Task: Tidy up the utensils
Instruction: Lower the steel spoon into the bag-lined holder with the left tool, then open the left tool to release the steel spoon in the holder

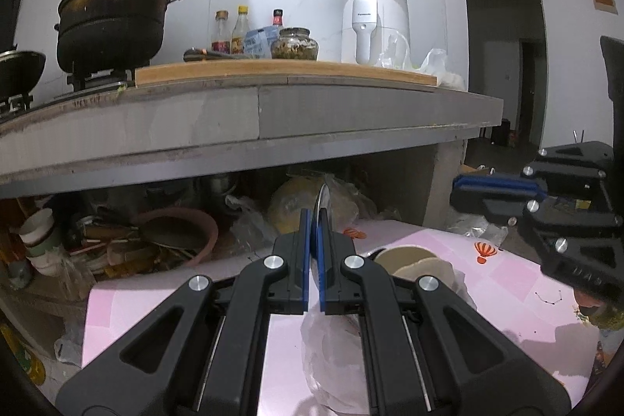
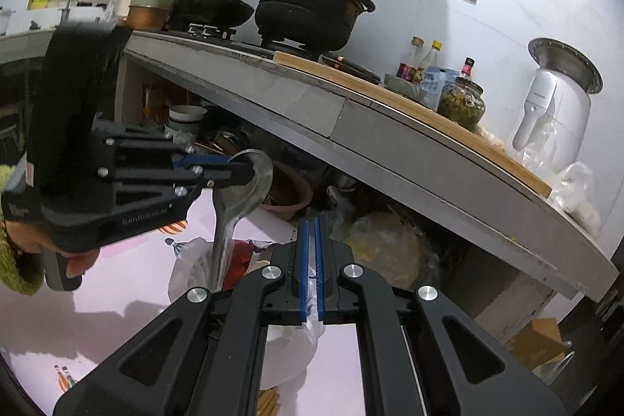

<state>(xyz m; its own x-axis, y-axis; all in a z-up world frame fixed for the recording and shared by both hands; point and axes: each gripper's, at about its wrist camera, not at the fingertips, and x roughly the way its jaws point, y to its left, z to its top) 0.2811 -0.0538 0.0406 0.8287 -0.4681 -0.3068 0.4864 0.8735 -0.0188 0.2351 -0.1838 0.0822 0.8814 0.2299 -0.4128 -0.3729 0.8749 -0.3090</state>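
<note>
The right gripper (image 2: 311, 221) has its blue-padded jaws closed on a thin white plastic bag (image 2: 290, 342). Up-left, the left gripper (image 2: 243, 170) pinches a large steel spoon (image 2: 238, 205) by its bowl, handle hanging down.

The large stainless-steel serving spoon (image 2: 238, 197) hangs from my left gripper (image 2: 249, 171), which is clamped on the rim of its bowl. The shallow, shiny bowl sits uppermost; the flat metal handle slants downward, its lower end dipping by a white plastic bag (image 2: 191, 268) on the pink patterned tabletop (image 2: 117, 330). Seen from the left wrist, the spoon (image 1: 323, 207) shows edge-on, a thin bright sliver between the pads.
</note>
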